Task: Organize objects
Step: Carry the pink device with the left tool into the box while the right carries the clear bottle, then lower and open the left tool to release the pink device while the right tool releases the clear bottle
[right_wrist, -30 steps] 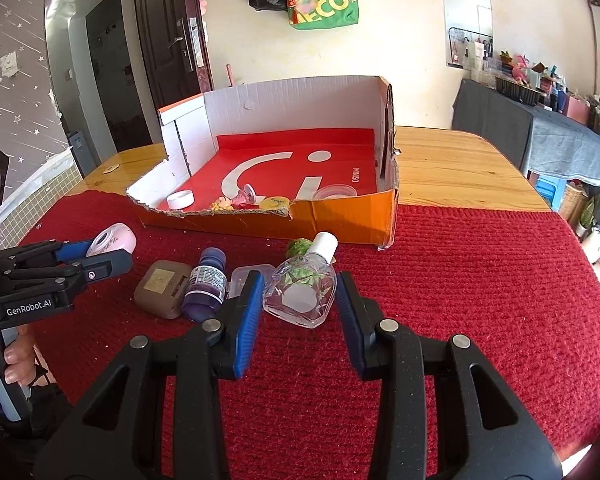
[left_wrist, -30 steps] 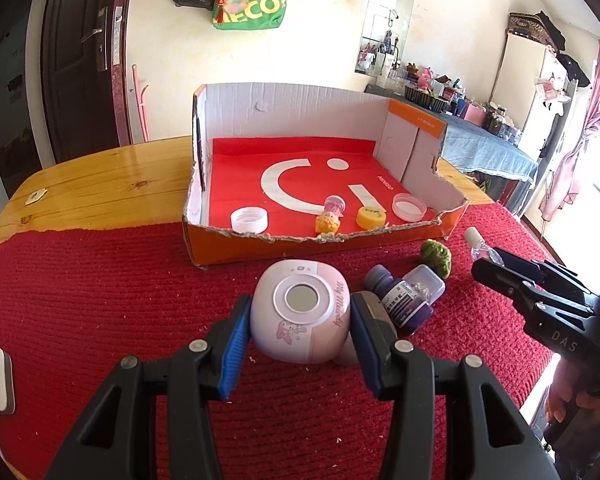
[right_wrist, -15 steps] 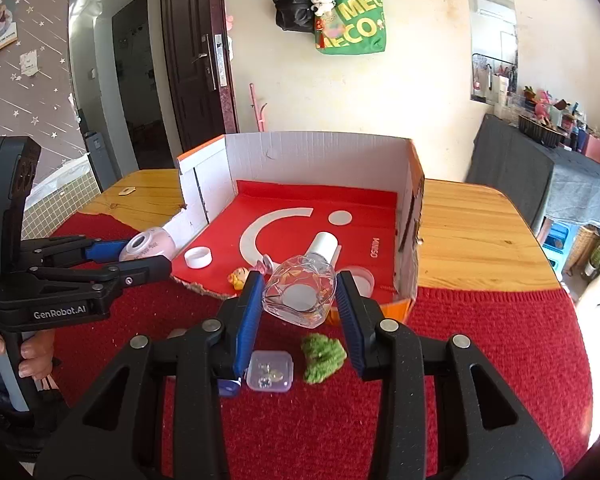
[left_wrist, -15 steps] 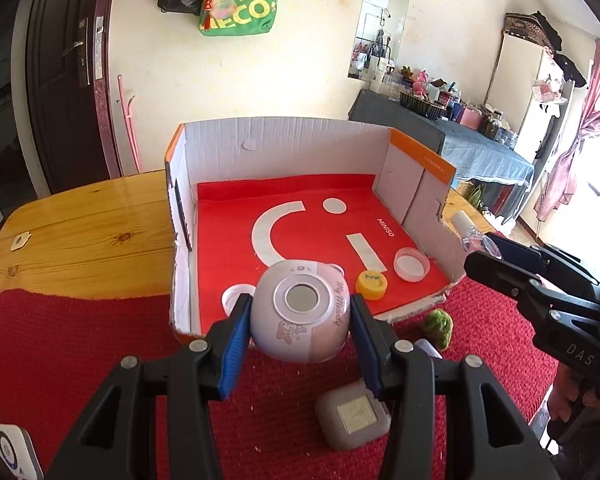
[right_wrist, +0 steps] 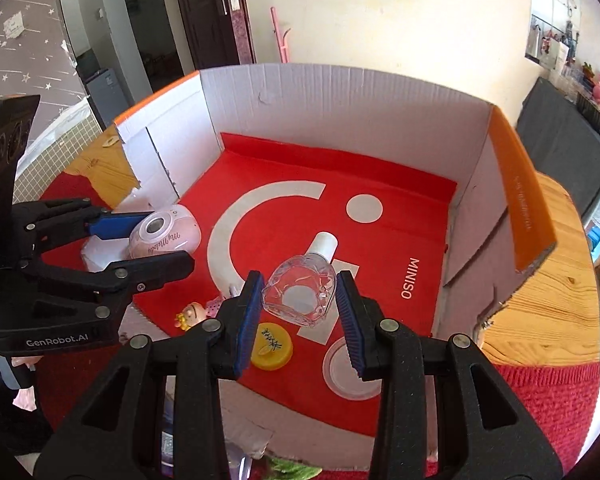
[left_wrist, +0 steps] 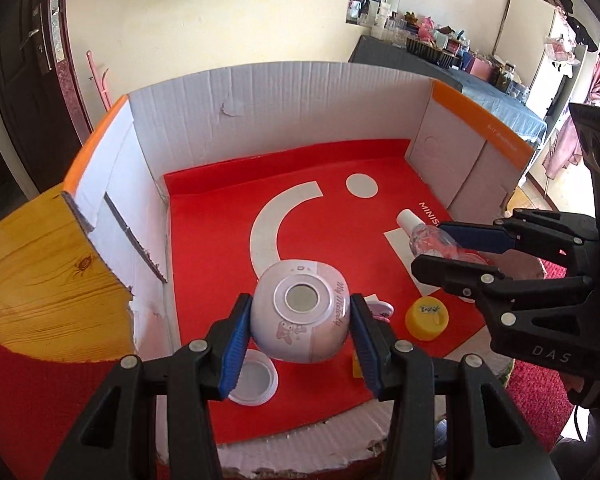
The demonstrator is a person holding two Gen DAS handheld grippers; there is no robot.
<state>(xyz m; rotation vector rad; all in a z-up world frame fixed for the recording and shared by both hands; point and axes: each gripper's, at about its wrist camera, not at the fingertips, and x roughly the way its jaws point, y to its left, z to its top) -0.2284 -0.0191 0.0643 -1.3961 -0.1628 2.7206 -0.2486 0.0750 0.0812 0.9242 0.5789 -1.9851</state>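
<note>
Left hand-held gripper (left_wrist: pixel 300 328) clamps a pink rounded case (left_wrist: pixel 300 314) above the near-left of the cardboard box (left_wrist: pixel 284 92). Right hand-held gripper (right_wrist: pixel 300 306) clamps a clear white-capped bottle (right_wrist: pixel 302 290) above the near centre. A yellow cap (right_wrist: pixel 271 346), white lids and what appear to be small figurines lie on the red box floor.

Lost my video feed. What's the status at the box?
Left gripper shut on pink round case. Right gripper shut on clear glass bottle. Both over cardboard box; small caps lie below.
</note>
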